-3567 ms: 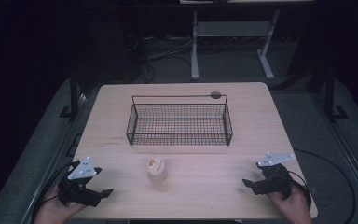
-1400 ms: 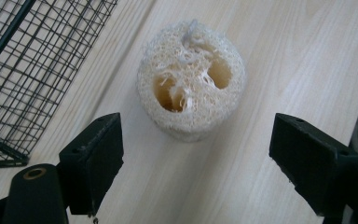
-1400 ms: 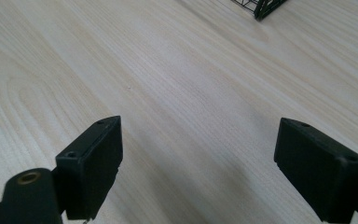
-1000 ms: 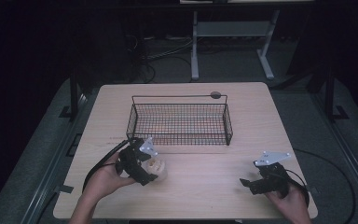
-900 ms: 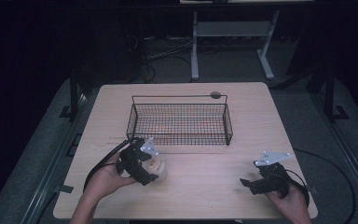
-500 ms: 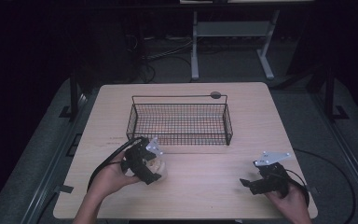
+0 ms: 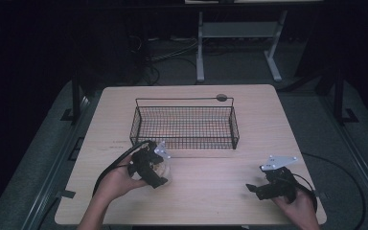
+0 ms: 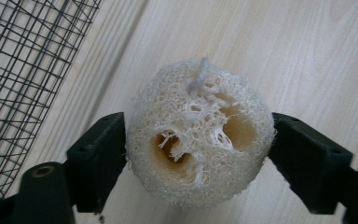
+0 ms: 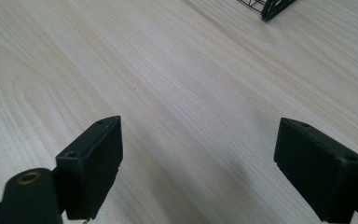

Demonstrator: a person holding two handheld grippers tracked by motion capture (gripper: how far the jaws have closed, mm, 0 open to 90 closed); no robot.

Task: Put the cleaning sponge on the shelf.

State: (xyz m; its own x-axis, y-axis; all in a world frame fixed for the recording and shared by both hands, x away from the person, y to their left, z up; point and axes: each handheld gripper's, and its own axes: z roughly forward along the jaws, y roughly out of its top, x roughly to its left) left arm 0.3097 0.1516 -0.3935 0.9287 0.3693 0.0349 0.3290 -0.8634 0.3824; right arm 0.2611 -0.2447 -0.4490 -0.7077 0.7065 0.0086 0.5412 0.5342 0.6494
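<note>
- We have the pale, fibrous, round loofah sponge [image 8: 199, 135] between the jaws of the left gripper [image 7: 154, 168], on the light wooden tabletop [image 7: 211, 191] just in front of the black wire-mesh basket [image 7: 186, 125].
- In the left gripper view both jaws press the sponge's sides, so we read it as grasped. Whether it is lifted or resting on the tabletop, we cannot tell from these angles.
- Right gripper [image 7: 268, 188]: jaws spread wide with nothing between them, parked low over bare wood near the right edge, well apart from the sponge.
- Our guess at the next move: lift and drop the sponge into the basket.
- Risks from here:
  - The sponge is soft and hollow. Squeeze too hard and it deforms and squirts out; too light and it slips on the lift.
  - The basket's near wall is close. A low carry would snag the sponge or a jaw on the rim wire.
  - The left cable trails beside the basket corner and could catch.
</note>
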